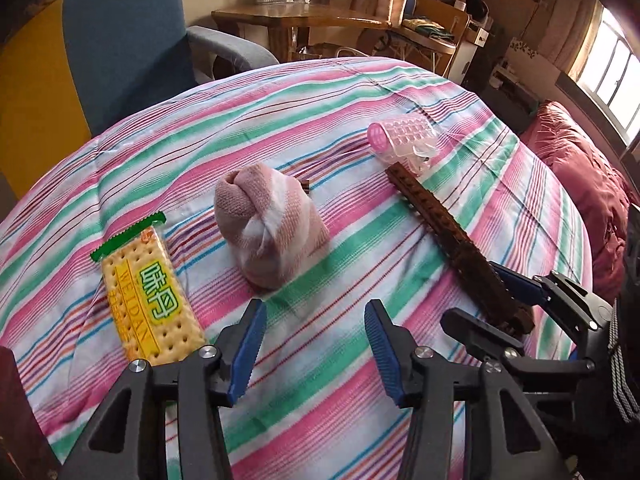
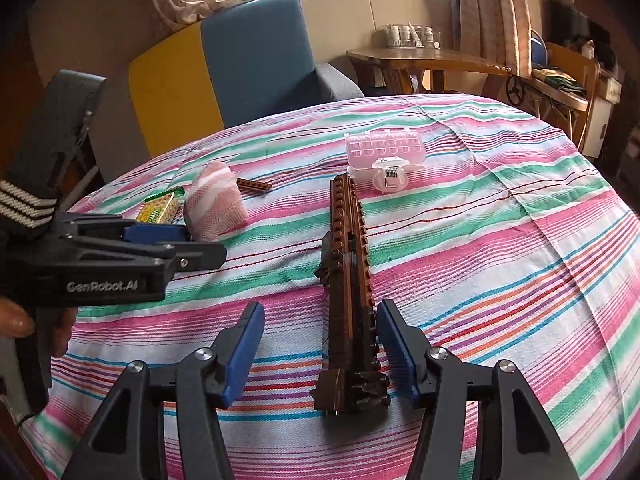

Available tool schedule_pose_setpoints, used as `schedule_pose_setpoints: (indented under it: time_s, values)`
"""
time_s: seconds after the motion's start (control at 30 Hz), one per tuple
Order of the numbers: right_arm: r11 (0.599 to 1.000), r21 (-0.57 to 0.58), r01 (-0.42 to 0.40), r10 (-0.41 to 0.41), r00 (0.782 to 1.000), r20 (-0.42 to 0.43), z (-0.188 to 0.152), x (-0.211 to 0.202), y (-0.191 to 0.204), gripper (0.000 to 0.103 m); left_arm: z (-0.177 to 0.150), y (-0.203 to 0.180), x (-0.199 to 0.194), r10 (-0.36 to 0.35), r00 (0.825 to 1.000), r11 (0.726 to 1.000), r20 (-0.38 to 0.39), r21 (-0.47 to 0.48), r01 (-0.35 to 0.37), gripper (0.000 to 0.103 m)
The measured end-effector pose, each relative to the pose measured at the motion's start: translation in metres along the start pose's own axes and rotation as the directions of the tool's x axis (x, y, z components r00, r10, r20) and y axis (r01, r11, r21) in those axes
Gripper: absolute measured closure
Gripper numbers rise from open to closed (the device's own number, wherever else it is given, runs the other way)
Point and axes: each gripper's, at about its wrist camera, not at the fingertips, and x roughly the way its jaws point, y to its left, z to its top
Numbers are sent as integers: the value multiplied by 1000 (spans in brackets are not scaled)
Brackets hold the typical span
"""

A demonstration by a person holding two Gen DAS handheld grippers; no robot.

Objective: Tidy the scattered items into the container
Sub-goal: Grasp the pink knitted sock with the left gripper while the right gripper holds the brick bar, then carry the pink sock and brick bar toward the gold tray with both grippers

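Long brown brick-built bar [image 2: 350, 280] lies lengthwise between the spread jaws of the right gripper [image 2: 320, 354], near end against the right finger; left gripper [image 1: 316, 348] released, farther off near the bed's front edge.

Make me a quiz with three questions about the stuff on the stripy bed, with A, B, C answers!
1. Where is the long brown brick strip?
A. between the right gripper's open fingers
B. on the blue chair
C. under the rolled sock

2. What colour is the hair roller?
A. green
B. pink
C. black

3. What is the left gripper doing?
A. squeezing the cracker packet
B. holding the sock
C. open, holding nothing

Answers:
1. A: the strip's near end lies between the two blue pads, which are not closed on it.
2. B: its see-through shell and end are pink.
3. C: only bedsheet shows between its fingers; the rolled sock and cracker packet lie beyond.
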Motion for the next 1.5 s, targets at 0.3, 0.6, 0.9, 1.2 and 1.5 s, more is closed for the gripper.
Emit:
schedule_pose_setpoints:
  time_s: [0.3, 0.6, 0.9, 1.2, 1.5]
  values:
    - [1000, 1, -7, 7, 1000, 2, -2, -1, 1, 41, 47, 19, -4, 113, 990, 991, 88, -81, -106, 35]
    - [999, 7, -32, 32, 999, 4, -2, -1, -1, 37, 42, 14, 18, 33, 999, 997, 0, -67, -33, 50]
    - [999, 5, -33, 33, 999, 3, -2, -1, 0, 36, -9, -2, -12, -48, 999, 994, -16, -98, 46, 51]
    - [998, 10, -60, 60, 998, -5, -1, 0, -2, 31, -76, 2, -55, -66, 998, 975, -2, -212, 64, 51]
    - [999, -49, -6, 4, 1000, -30, -15, -14, 27, 64, -123, 10, -83, -77, 997, 960, 28, -269, 81, 51]
